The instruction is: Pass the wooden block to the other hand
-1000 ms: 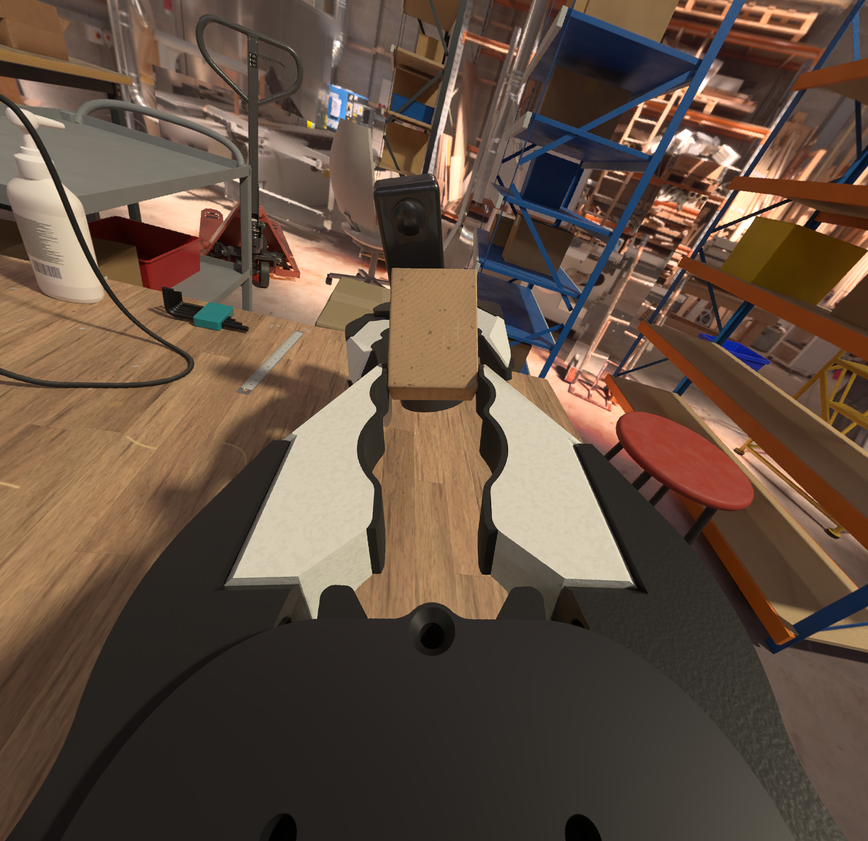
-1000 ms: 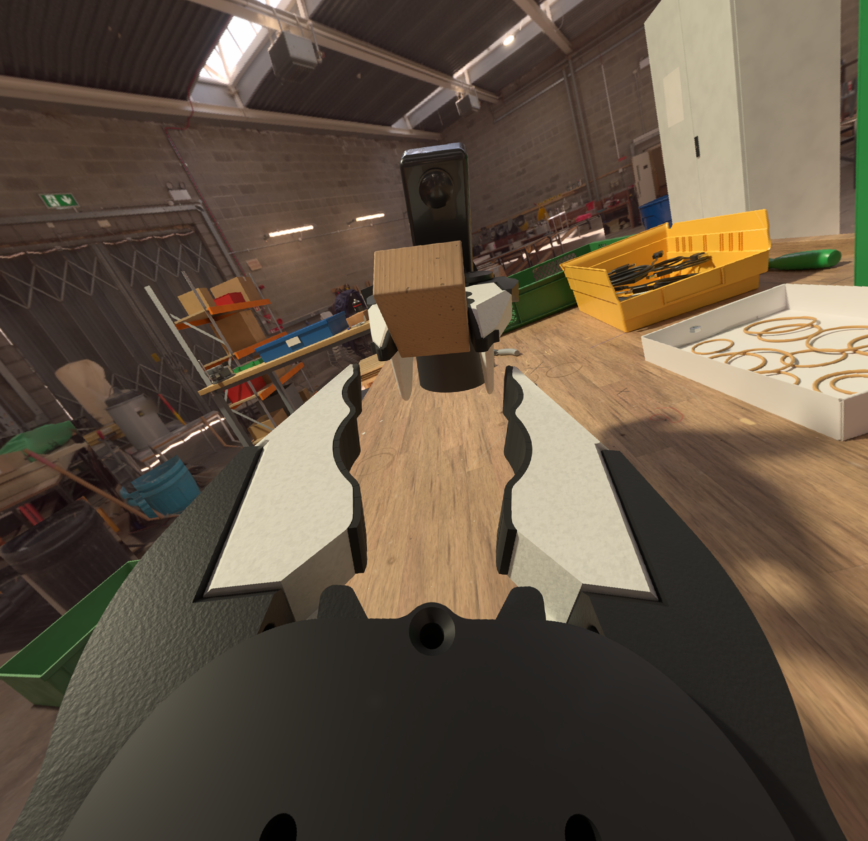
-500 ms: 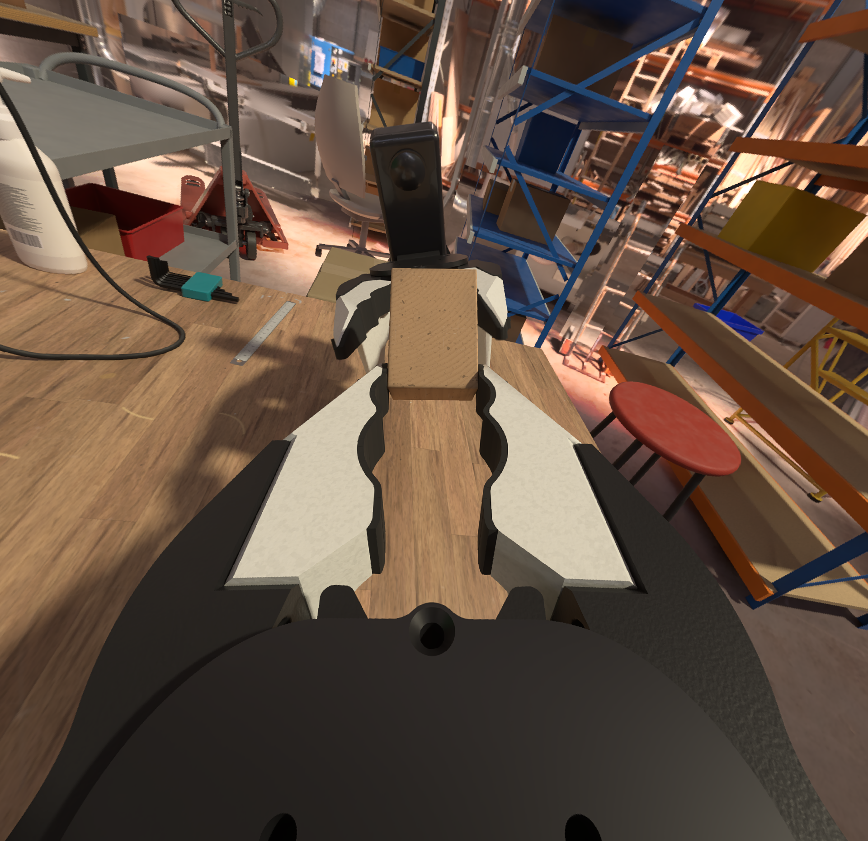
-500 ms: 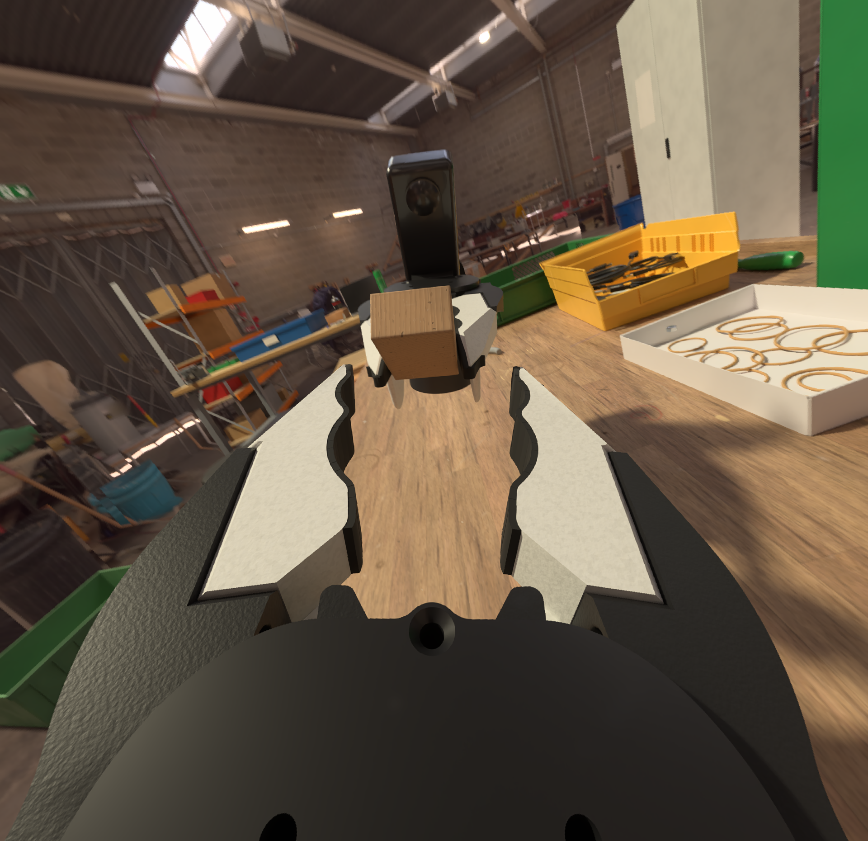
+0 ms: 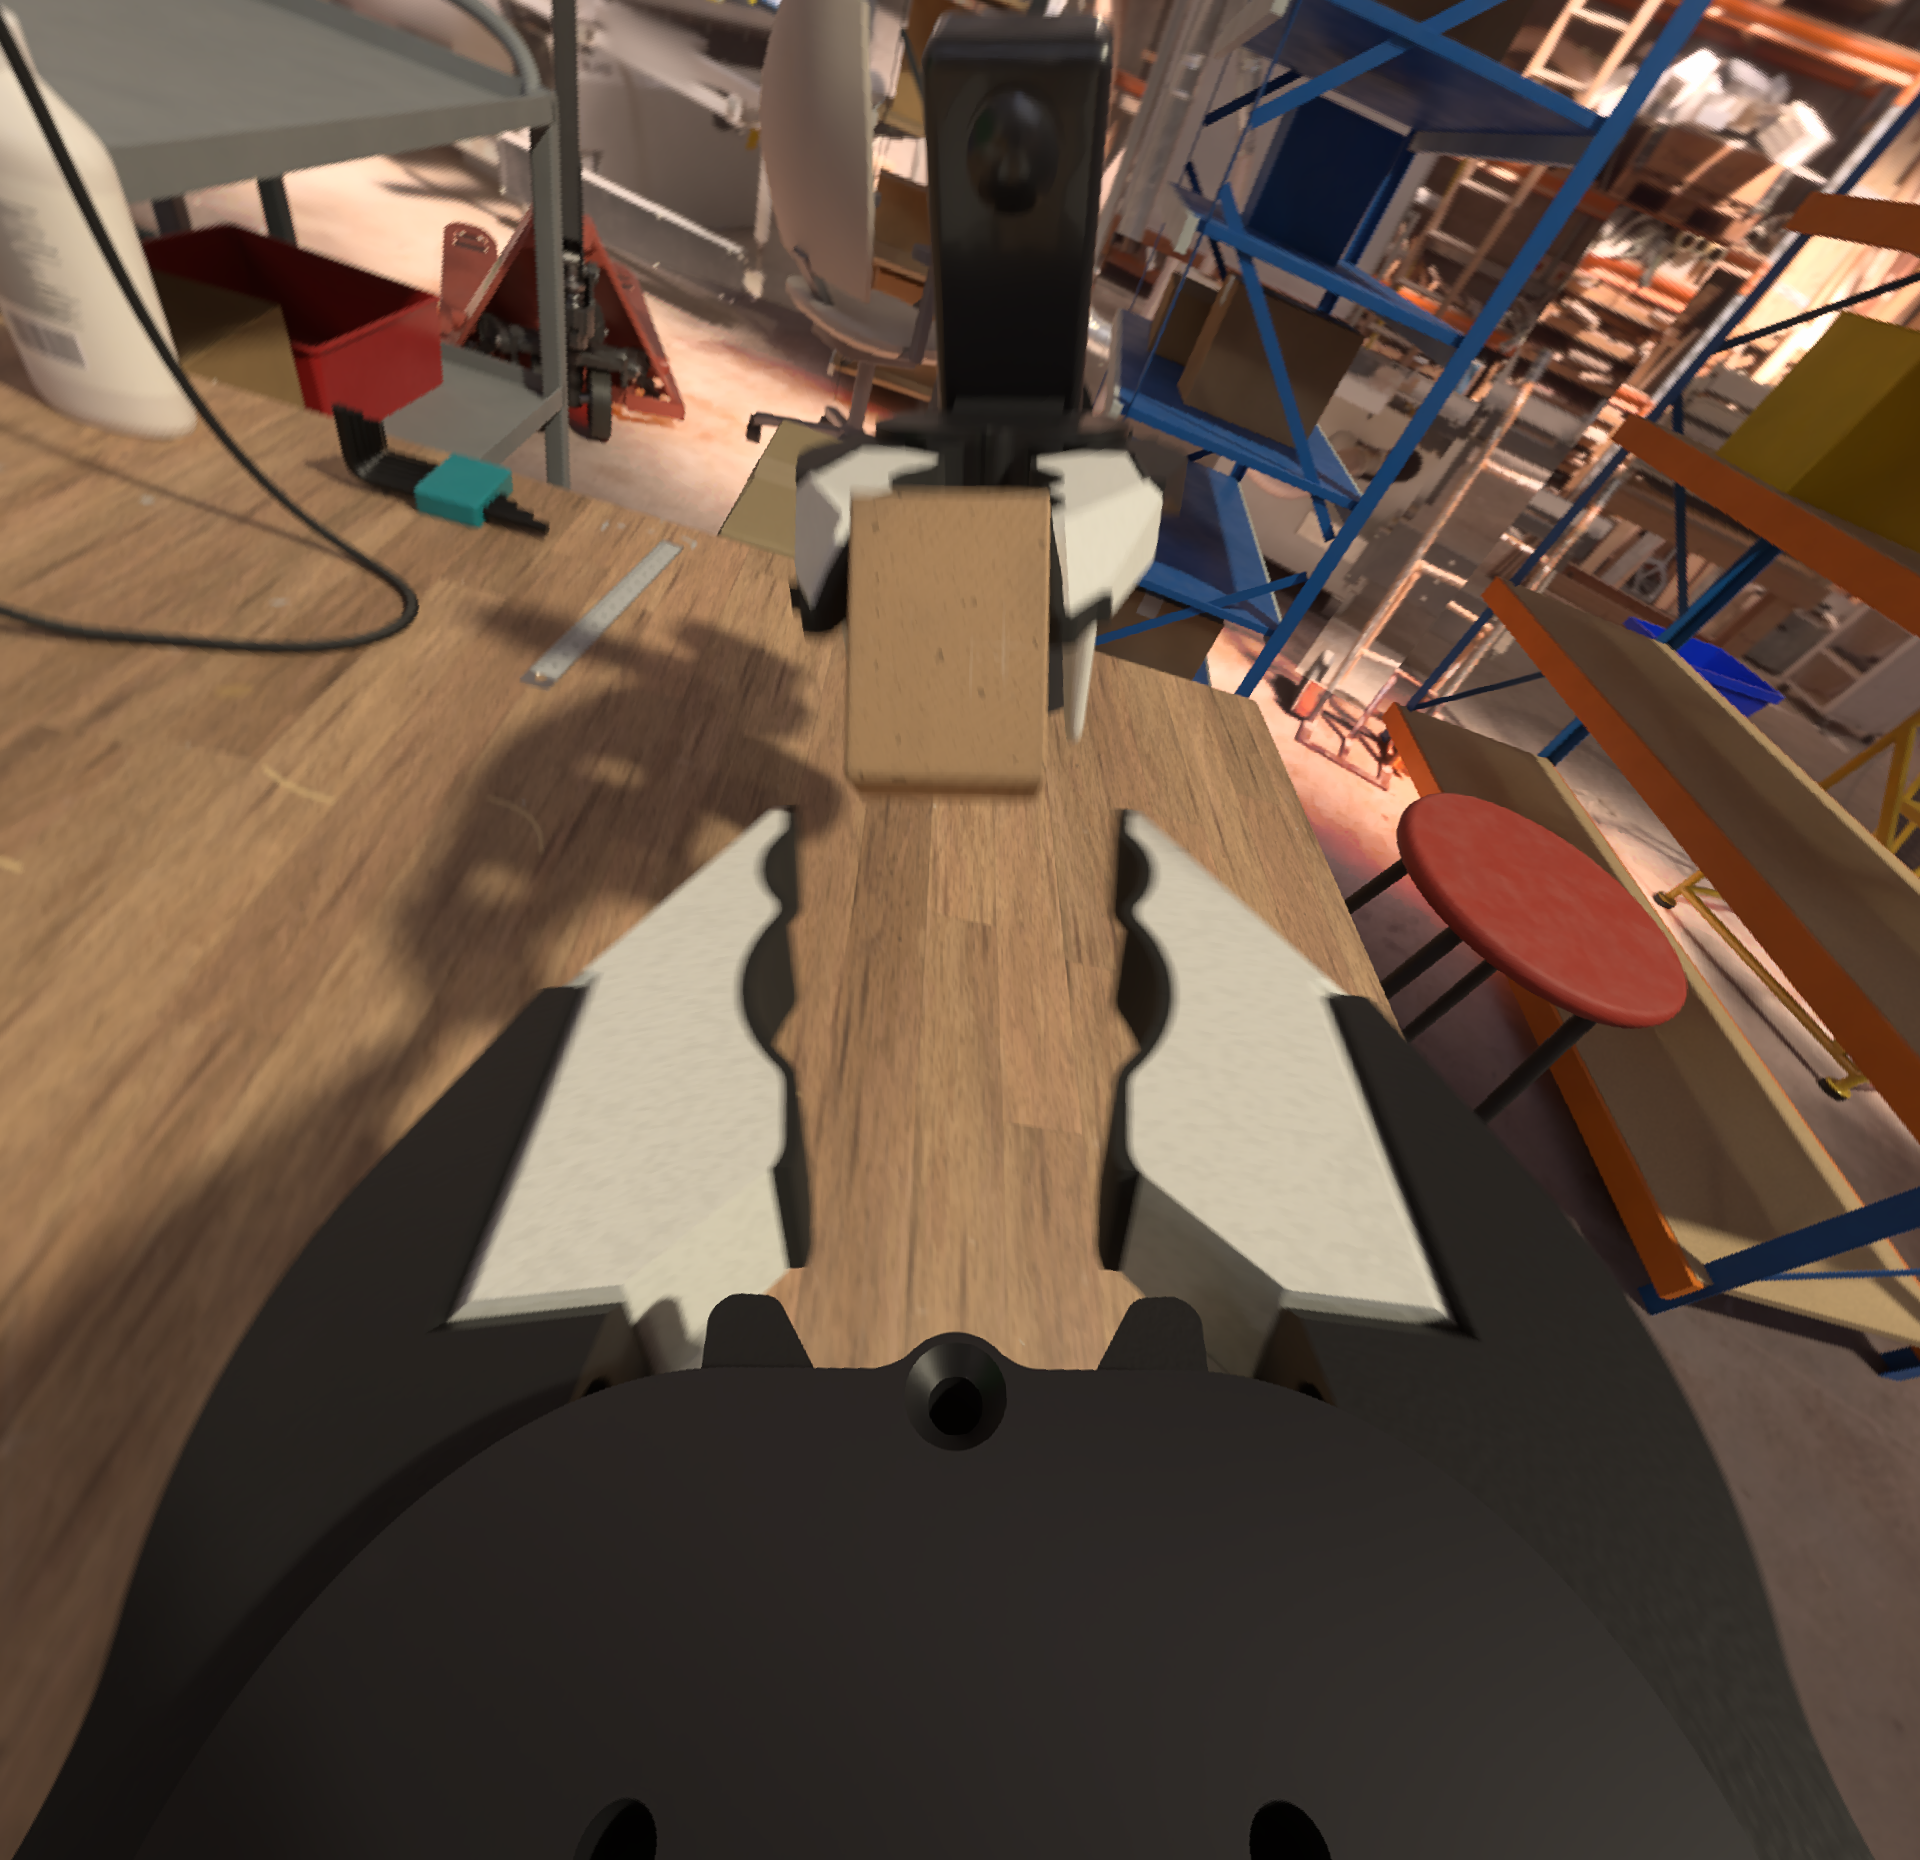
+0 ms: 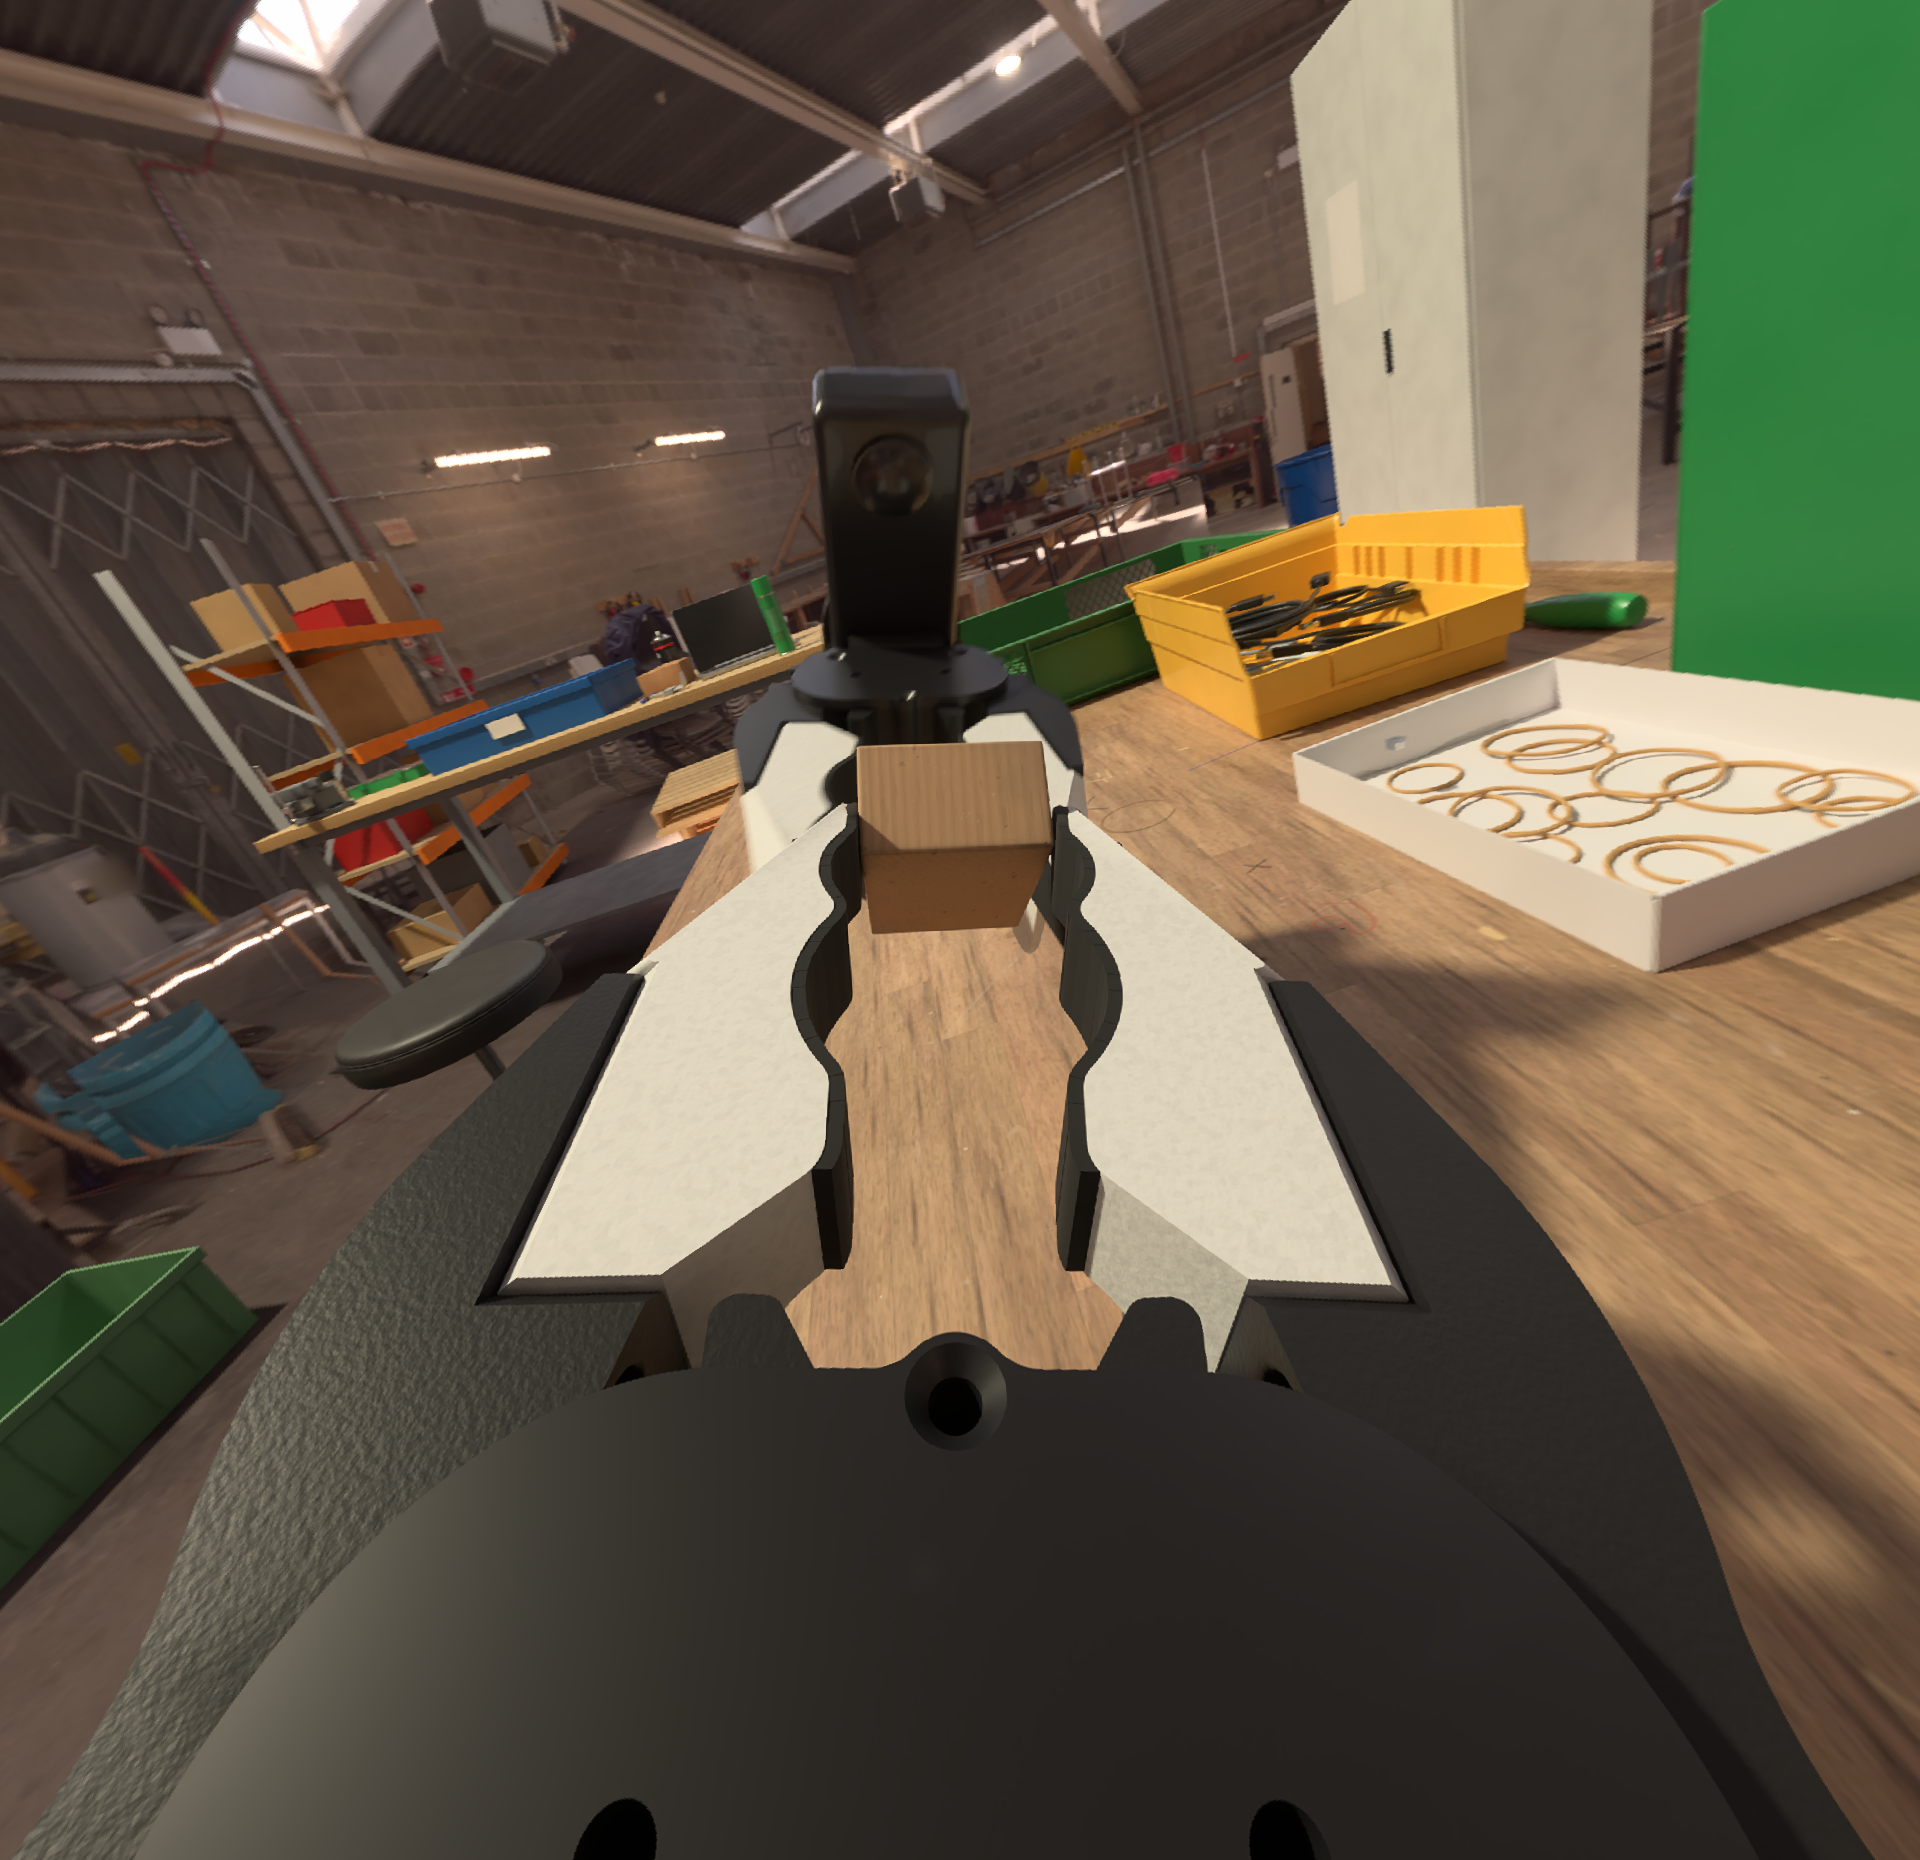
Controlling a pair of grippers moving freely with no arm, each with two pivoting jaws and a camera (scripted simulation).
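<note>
The wooden block (image 5: 945, 647) is a light tan cuboid held in the air above the wooden table (image 5: 312, 979). In the left wrist view, my left gripper (image 5: 954, 823) is open and empty, with its fingertips just short of the block's near end. My right gripper (image 5: 948, 667) faces it from beyond and is clamped on the block. In the right wrist view the block (image 6: 951, 834) sits between the tips of my right gripper (image 6: 956, 823), which is shut on it. The left gripper's white fingers (image 6: 787, 787) are spread wide behind the block.
On the left gripper's side are a white bottle (image 5: 62, 283), a black cable (image 5: 260, 522), a teal hex-key set (image 5: 457, 485), a steel ruler (image 5: 603, 615) and a red stool (image 5: 1538, 906) past the table edge. On the right gripper's side are a white tray of rings (image 6: 1621, 802), a yellow bin (image 6: 1340, 615) and a black stool (image 6: 447, 1010).
My left gripper has opened, let go of the block and drawn back a little. My right gripper has moved in and shut on the block.
</note>
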